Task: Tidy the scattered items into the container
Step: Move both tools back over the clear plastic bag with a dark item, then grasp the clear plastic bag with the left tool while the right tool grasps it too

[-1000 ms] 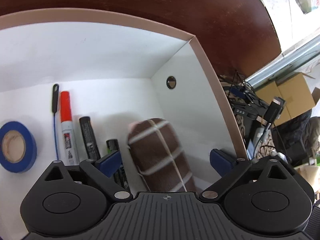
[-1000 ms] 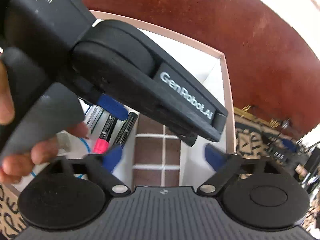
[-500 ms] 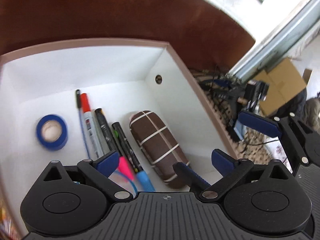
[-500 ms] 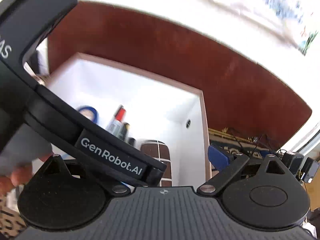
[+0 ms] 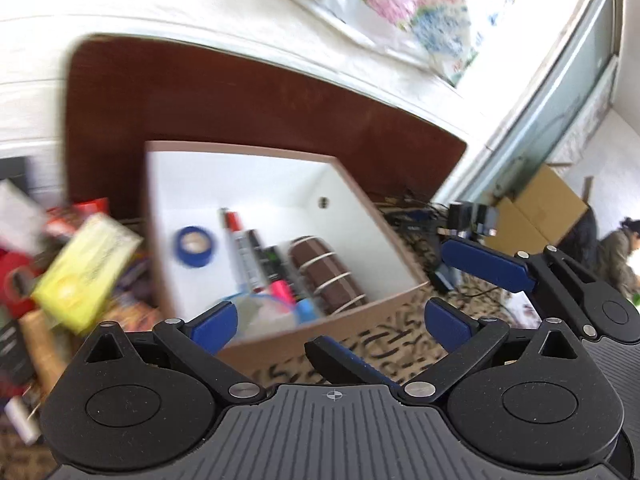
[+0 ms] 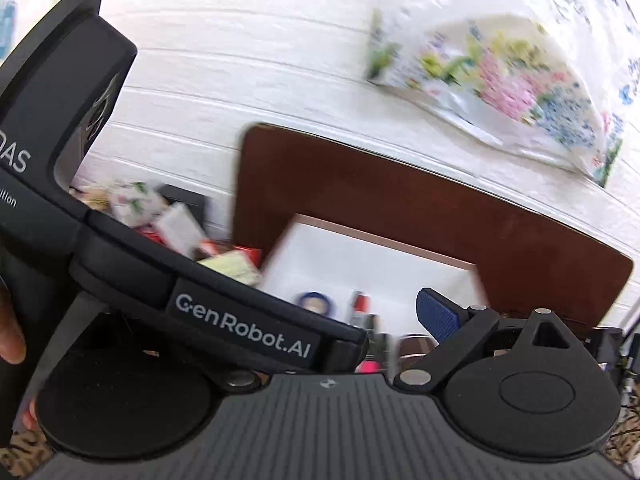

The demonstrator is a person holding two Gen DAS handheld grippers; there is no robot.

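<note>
Left wrist view. My left gripper (image 5: 332,322) hangs above and in front of the pink-rimmed white cardboard box (image 5: 372,224), its blue-padded fingers (image 5: 214,326) spread wide with nothing between them. I judge the step in hand to be the gap between one drop-off and the next pick-up. The box sits against a dark brown wooden board (image 5: 240,96) and already contains a blue roll of tape (image 5: 195,246), a row of marker pens (image 5: 256,264) lying side by side, and a brown oblong pouch with white cross-stripes (image 5: 328,276) beside the right wall. My right gripper (image 5: 420,304) crosses the lower right of the frame, one finger near the box's front corner, one farther right; they stand well apart and carry nothing. To the left of the box lies a blurred heap of scattered items, the plainest being a yellow-green carton (image 5: 88,272). The next move, as I judge it, calls for swinging towards that heap, choosing one piece and closing on it squarely.

Right wrist view. The black body of my left gripper (image 6: 248,332) masks the left half. Only one blue finger (image 6: 438,314) of my right gripper shows, so this view alone cannot give the opening. Beyond it the box (image 6: 380,260), tape (image 6: 316,303) and a red-capped pen (image 6: 361,304) appear, blurred.
</note>
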